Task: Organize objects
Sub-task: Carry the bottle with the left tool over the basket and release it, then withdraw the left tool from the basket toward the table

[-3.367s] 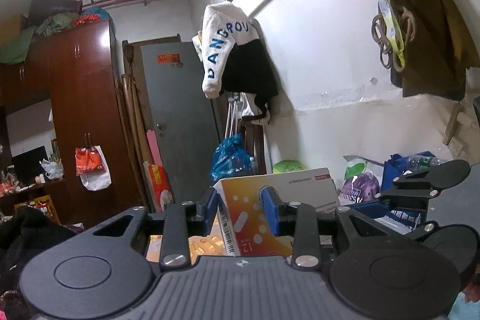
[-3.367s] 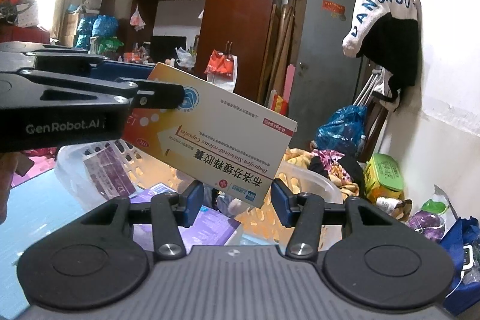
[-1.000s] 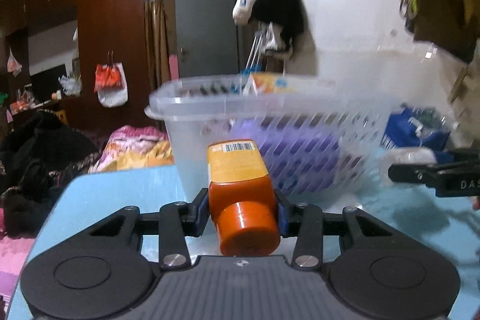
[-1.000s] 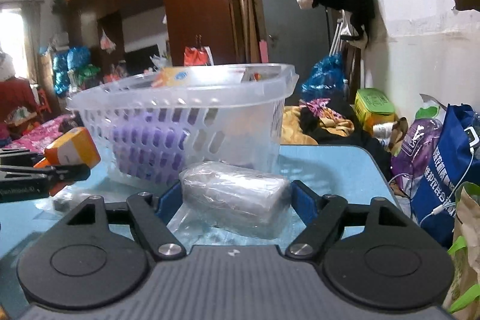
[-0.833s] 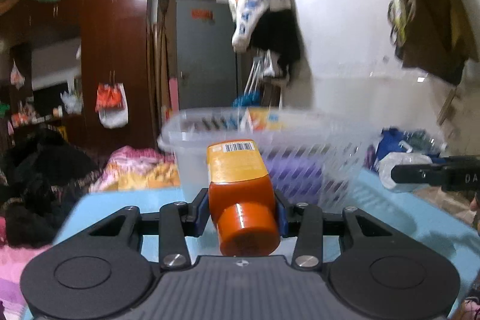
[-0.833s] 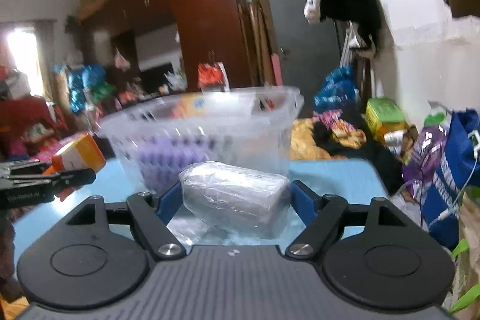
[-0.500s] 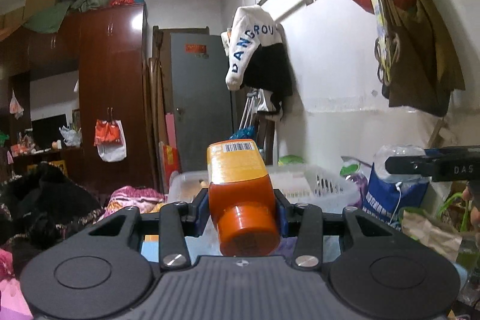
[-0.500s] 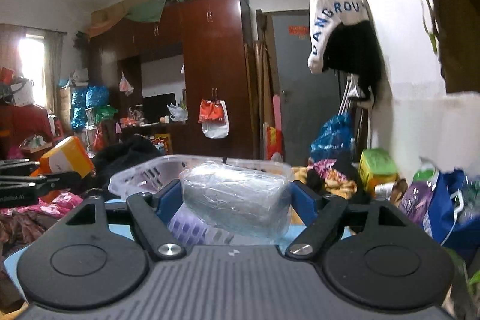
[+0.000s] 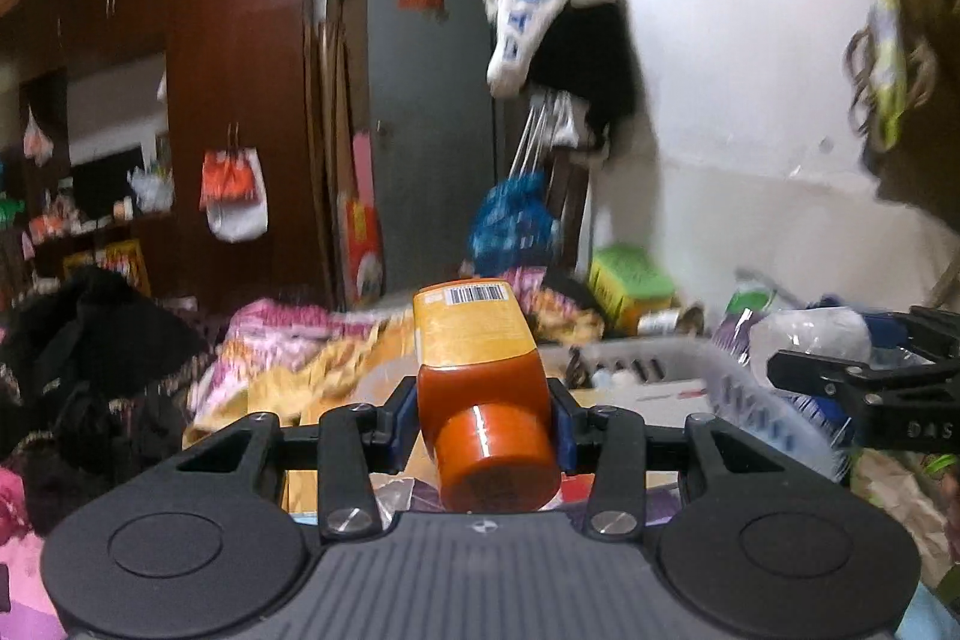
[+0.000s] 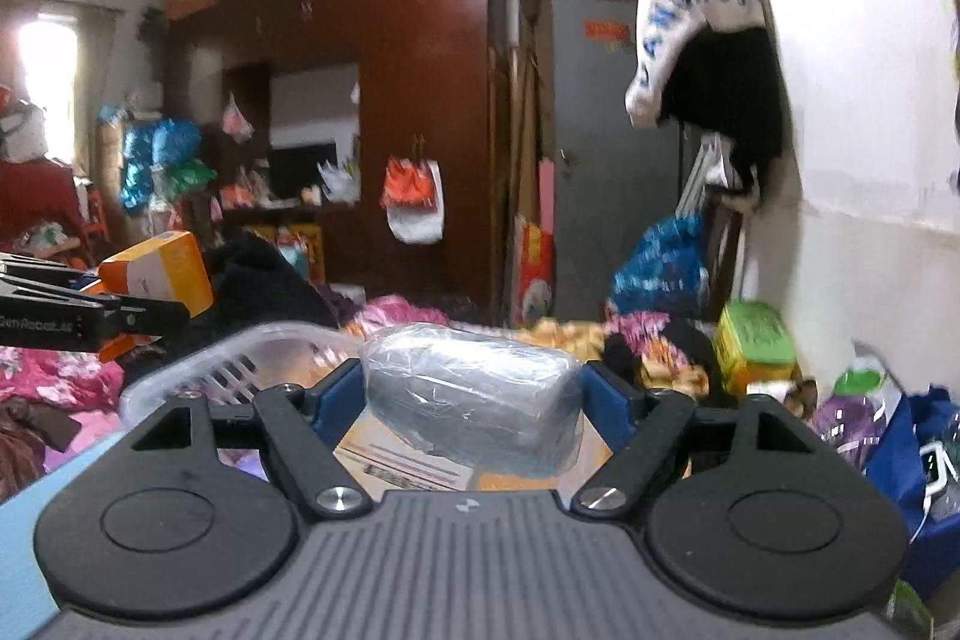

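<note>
My left gripper [image 9: 483, 415] is shut on an orange bottle [image 9: 480, 376] with a yellow label, cap toward the camera, held above the clear plastic basket [image 9: 738, 388]. My right gripper [image 10: 474, 400] is shut on a clear plastic-wrapped packet [image 10: 474, 406], held over the same basket [image 10: 228, 364], whose rim shows at lower left. Boxes and purple packs lie inside the basket. The right gripper with its packet shows at the right of the left wrist view [image 9: 864, 376]. The left gripper with the bottle shows at the left of the right wrist view [image 10: 120, 298].
A blue table edge [image 10: 24, 514] shows at lower left. Beyond are piled clothes [image 9: 288, 358], a brown wardrobe [image 10: 420, 112], a grey door [image 9: 432, 130], a green box [image 10: 756, 340] and bags [image 10: 888, 436] by the white wall.
Both grippers have moved forward and lower over the basket, each still holding its object. The basket now lies under and beside the fingers.
</note>
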Motion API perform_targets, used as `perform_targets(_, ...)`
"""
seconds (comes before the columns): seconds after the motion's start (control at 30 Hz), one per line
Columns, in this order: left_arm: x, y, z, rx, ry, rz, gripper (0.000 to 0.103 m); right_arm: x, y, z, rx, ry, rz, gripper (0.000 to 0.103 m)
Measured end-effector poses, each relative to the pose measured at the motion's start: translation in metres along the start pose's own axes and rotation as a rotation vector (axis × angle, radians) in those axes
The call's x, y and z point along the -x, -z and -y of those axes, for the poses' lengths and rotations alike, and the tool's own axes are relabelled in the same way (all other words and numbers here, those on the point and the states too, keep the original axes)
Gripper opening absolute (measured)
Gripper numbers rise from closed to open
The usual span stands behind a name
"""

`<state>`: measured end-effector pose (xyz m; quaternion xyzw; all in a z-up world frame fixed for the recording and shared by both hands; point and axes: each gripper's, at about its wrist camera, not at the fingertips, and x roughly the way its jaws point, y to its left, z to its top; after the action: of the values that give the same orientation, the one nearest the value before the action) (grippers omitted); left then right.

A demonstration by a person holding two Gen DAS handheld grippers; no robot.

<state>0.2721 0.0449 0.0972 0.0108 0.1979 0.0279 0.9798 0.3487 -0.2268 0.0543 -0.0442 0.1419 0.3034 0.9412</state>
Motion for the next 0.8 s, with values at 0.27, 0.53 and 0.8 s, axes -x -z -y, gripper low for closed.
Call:
perform_targets(0.27,-0.048,0.01,-0.004,0.01,-0.011,-0.113,0.047,-0.01,0.014,0.004,-0.036,-0.058,-0.107,0.08)
perform_targets(0.53,-0.057,0.008,0.0,-0.001,-0.039,-0.124,0.047,-0.017,0.012,0.002,-0.03,-0.067,-0.129,0.08)
perform_targets(0.8,-0.045,0.013,-0.005,0.011,-0.032,-0.038,0.093,-0.005,0.008,0.01,-0.081,-0.028,-0.032,0.103)
